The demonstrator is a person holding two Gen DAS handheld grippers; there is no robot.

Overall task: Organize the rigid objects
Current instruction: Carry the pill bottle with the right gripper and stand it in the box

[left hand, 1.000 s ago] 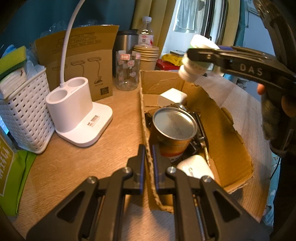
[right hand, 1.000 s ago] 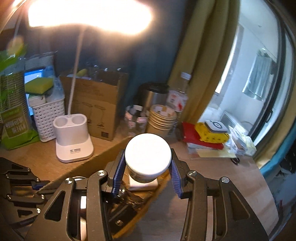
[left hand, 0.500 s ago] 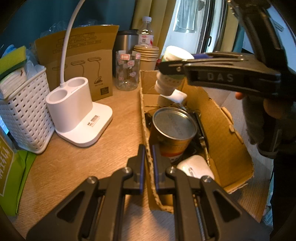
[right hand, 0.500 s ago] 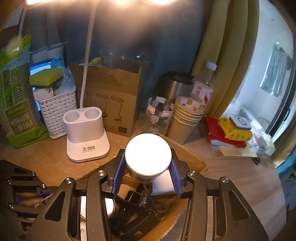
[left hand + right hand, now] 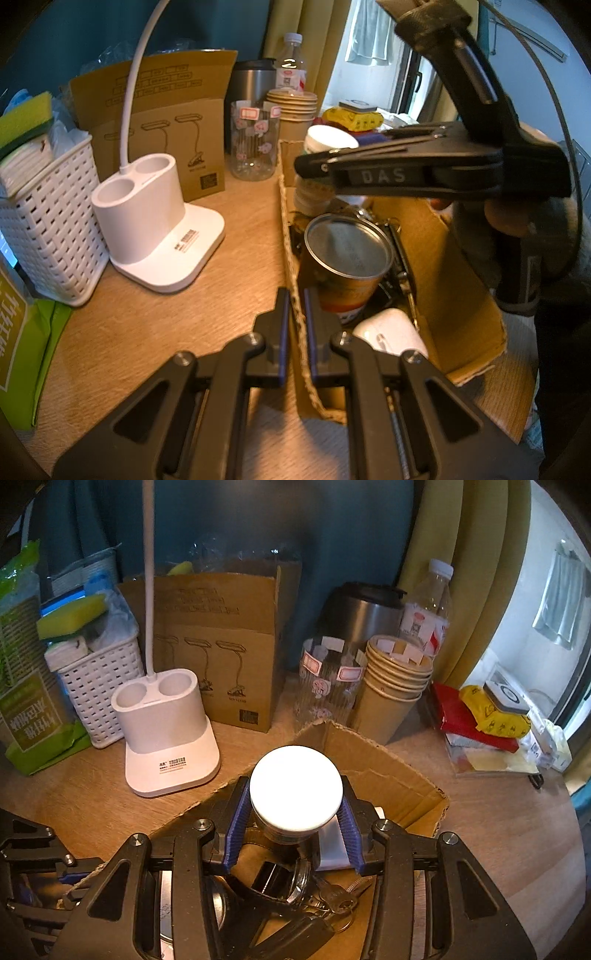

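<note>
My right gripper (image 5: 295, 830) is shut on a white-lidded jar (image 5: 295, 788) and holds it upright over the far end of an open cardboard box (image 5: 402, 775). In the left wrist view the jar (image 5: 325, 142) hangs low inside the box (image 5: 461, 295), behind a tin can (image 5: 347, 251). The box also holds a white mouse-like object (image 5: 388, 330), keys (image 5: 332, 897) and dark items. My left gripper (image 5: 295, 325) is shut on the box's near left wall.
A white lamp base (image 5: 155, 229) stands left of the box, with a white basket (image 5: 48, 221) beyond it. A lamp carton (image 5: 162, 122), glass jar (image 5: 255, 144), paper cups (image 5: 291, 110), steel flask and bottle line the back. A green packet (image 5: 14, 350) lies far left.
My right gripper has carried the jar leftward and down, from above the box's far right edge to low over its far end. My left gripper has stayed clamped on the box wall.
</note>
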